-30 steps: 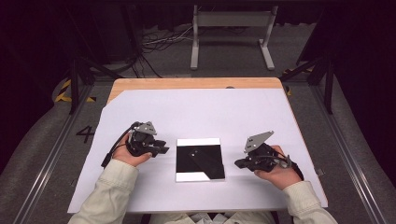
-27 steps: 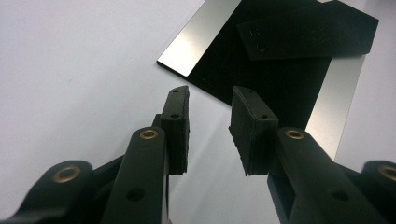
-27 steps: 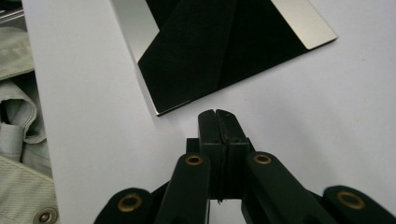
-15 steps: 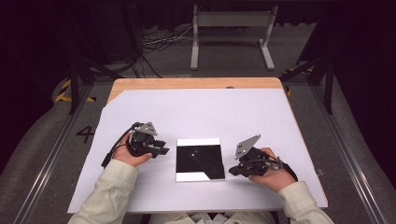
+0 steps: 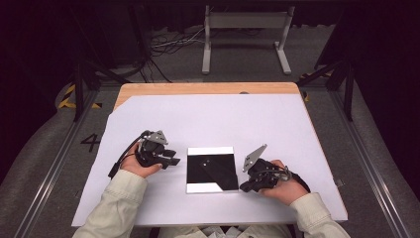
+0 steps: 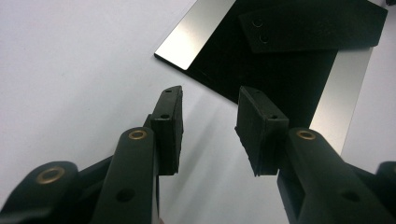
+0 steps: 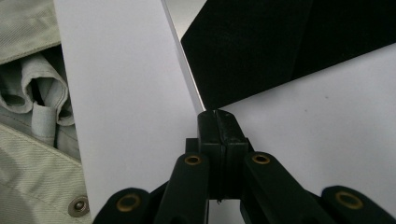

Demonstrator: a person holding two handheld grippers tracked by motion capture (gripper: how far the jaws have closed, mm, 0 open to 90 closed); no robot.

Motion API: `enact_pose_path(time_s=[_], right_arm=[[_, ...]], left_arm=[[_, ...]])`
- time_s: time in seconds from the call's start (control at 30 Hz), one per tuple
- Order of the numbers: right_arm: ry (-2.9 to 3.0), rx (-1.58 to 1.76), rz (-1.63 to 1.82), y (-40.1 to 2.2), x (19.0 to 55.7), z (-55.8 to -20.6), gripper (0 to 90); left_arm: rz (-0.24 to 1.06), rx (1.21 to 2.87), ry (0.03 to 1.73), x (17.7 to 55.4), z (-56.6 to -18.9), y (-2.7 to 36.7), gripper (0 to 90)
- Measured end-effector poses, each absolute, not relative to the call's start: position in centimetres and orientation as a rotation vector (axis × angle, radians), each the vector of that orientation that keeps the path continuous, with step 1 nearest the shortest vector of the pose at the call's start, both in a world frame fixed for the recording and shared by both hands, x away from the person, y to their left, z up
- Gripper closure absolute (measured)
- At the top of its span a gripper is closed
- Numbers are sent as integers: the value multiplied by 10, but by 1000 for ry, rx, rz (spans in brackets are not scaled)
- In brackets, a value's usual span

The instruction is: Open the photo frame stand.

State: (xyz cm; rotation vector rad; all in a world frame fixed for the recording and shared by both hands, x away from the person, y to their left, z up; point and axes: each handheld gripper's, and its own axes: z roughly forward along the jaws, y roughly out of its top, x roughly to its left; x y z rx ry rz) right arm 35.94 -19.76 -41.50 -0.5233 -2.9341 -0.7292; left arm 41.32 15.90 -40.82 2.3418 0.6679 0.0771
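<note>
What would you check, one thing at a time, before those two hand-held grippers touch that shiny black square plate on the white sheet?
1. Glossy black square plate lies flat on the white paper sheet: ok.
2. Left hand-held gripper jaws apart, having just been opening, nothing between them: ok.
3. Left hand-held gripper aimed at the plate's near edge: ok.
4. Right hand-held gripper jaws shut, nothing visibly between them: not ok for gripping.
5. Right tips at the plate's corner; contact: cannot tell.

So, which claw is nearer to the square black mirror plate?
Right. The right claw is at the square black mirror plate's near right corner; the left claw stays slightly off its left edge.
</note>
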Motion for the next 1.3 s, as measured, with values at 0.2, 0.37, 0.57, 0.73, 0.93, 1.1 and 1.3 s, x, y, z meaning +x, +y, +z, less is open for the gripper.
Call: enact_pose_path(time_s=[0.2, 0.37, 0.57, 0.73, 0.93, 1.1, 1.3], right_arm=[[-2917, -550, -699, -197, 362, -418, 899], [-2910, -551, -684, -195, 362, -418, 898], [-2907, -540, -654, -192, 362, -420, 898], [-2910, -538, -663, -190, 361, -420, 899], [-2909, -532, -694, -192, 361, -416, 900], [-2911, -531, -719, -194, 360, -412, 900], [-2915, -505, -803, -196, 358, -402, 900]], left_arm=[[78, 2341, 671, 413, -408, 159, 612], [78, 2340, 670, 413, -408, 159, 609], [76, 2340, 669, 414, -408, 160, 607], [78, 2340, 671, 413, -408, 159, 607], [76, 2343, 669, 413, -408, 159, 606], [78, 2342, 668, 414, -408, 160, 595], [79, 2342, 671, 414, -408, 160, 592]])
